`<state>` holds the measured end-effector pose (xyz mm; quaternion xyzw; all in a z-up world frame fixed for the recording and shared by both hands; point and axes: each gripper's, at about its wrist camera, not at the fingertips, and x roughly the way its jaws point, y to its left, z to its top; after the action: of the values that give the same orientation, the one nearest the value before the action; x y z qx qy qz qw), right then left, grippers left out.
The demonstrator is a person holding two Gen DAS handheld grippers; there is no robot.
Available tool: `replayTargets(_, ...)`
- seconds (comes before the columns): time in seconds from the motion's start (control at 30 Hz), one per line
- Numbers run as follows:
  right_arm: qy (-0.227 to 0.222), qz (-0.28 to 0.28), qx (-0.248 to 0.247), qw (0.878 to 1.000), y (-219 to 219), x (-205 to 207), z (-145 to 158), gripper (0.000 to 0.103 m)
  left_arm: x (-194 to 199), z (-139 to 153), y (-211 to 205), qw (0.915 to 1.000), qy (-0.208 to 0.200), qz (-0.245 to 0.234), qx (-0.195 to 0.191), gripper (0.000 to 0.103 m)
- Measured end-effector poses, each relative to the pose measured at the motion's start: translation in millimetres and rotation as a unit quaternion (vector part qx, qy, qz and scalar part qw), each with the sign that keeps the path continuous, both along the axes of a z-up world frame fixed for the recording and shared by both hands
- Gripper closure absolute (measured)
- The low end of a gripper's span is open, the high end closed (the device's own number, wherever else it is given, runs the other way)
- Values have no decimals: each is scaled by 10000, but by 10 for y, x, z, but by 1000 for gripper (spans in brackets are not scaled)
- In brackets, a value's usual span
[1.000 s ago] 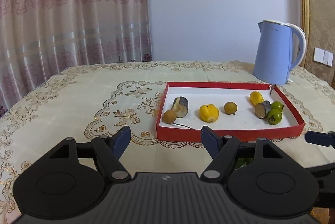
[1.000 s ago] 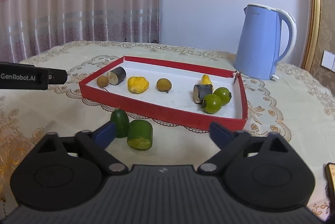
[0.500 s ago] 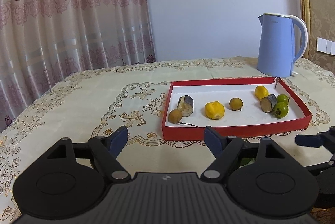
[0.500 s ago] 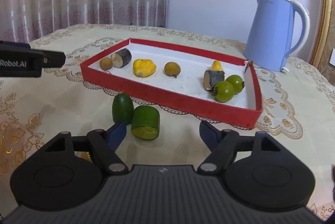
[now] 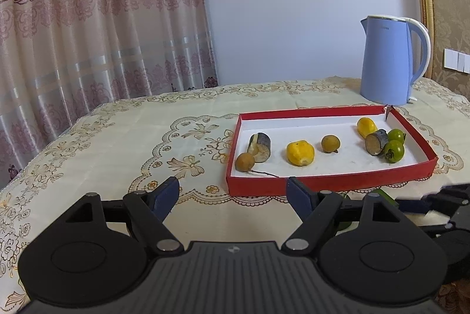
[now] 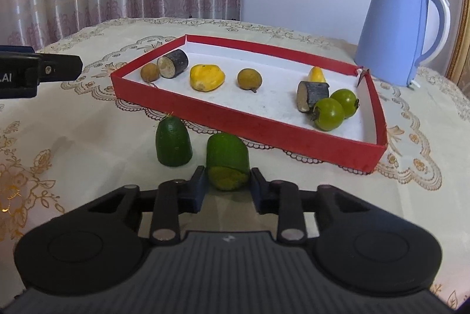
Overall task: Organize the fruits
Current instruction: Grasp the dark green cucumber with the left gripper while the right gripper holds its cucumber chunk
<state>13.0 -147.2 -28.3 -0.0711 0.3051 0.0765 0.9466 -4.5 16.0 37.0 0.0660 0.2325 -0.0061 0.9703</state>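
Observation:
A red tray [image 6: 249, 123] with a white floor holds two brown round fruits, two dark cut pieces, two yellow fruits and two green tomatoes [image 6: 329, 114]. It also shows in the left wrist view [image 5: 329, 182]. Two green cucumber pieces lie on the cloth in front of the tray: a rounded end piece [image 6: 173, 142] and a cut section [image 6: 227, 161]. My right gripper [image 6: 226, 189] has its fingers close on both sides of the cut section. My left gripper [image 5: 233, 193] is open and empty, above the cloth left of the tray.
A blue electric kettle [image 6: 396, 29] stands behind the tray's far right corner. The left gripper's finger [image 6: 41, 70] reaches into the right wrist view from the left. A curtain hangs behind the table; the table's edge runs along the left.
My right gripper moved forward and narrowed its fingers around the cut cucumber section. My left gripper pulled back and left a little, staying open.

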Motion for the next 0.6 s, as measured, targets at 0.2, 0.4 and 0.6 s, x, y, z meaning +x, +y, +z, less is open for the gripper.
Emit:
replayTargets(0.2, 25, 121, 98, 9999, -30, 40, 2, 67, -7, 1, -23, 10000, 11, -17, 44, 23)
replayTargets(0.4, 37, 104, 278, 9996, -61, 10, 8, 74, -28, 4, -44, 10000, 17, -25, 76, 23)
replayTargets(0.6, -185, -74, 234, 9995, -213, -141, 76, 74, -51, -3, -125, 9996, 41, -259, 96, 23)
